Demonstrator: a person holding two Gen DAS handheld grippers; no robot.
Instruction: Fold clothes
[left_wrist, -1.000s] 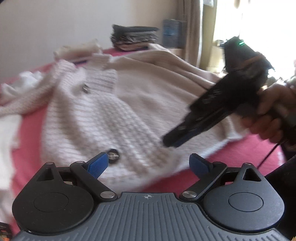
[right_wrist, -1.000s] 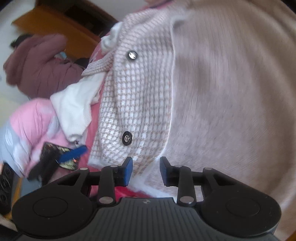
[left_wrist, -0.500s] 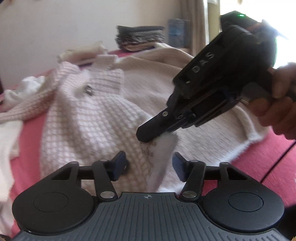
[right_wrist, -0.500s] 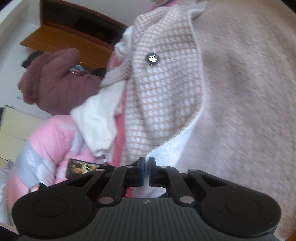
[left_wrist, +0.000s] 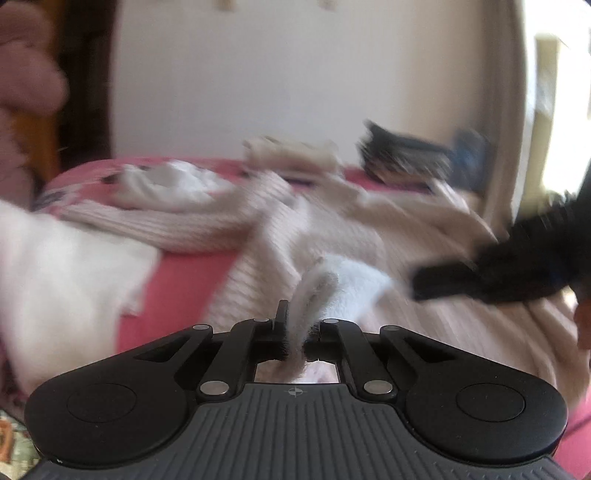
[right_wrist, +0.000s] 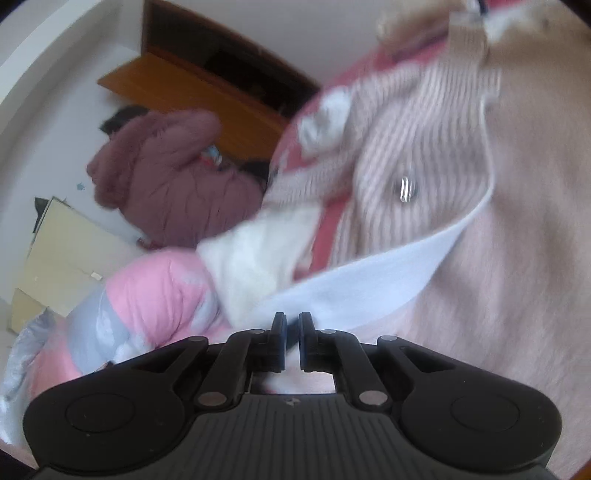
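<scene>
Jaws of the left gripper (left_wrist: 293, 341) are closed down to a slit, with a fuzzy edge of the pink knit cardigan (left_wrist: 314, 236) nipped between them and standing up from the pinch. On the right gripper (right_wrist: 291, 341) the jaws are also nearly shut; the pale lining strip of the cardigan's front panel (right_wrist: 369, 280) runs into them and appears to be held, though the exact contact is blurred.

Both grips seem to sit on the same front edge, so a fold of that panel across the body is judged to be under way. It would be done well if the 2 grippers were carried together at 1 height, the edge kept taut between them, and the panel laid flat before release. A thin pinch on fluffy knit may slip, so jerks should be avoided.

Beyond the grips, the cardigan is spread on the red bed cover (left_wrist: 177, 280), a metal button (right_wrist: 405, 189) showing on the panel. Farther back lie a white garment (left_wrist: 166, 184) and a dark folded stack (left_wrist: 402, 158).
</scene>
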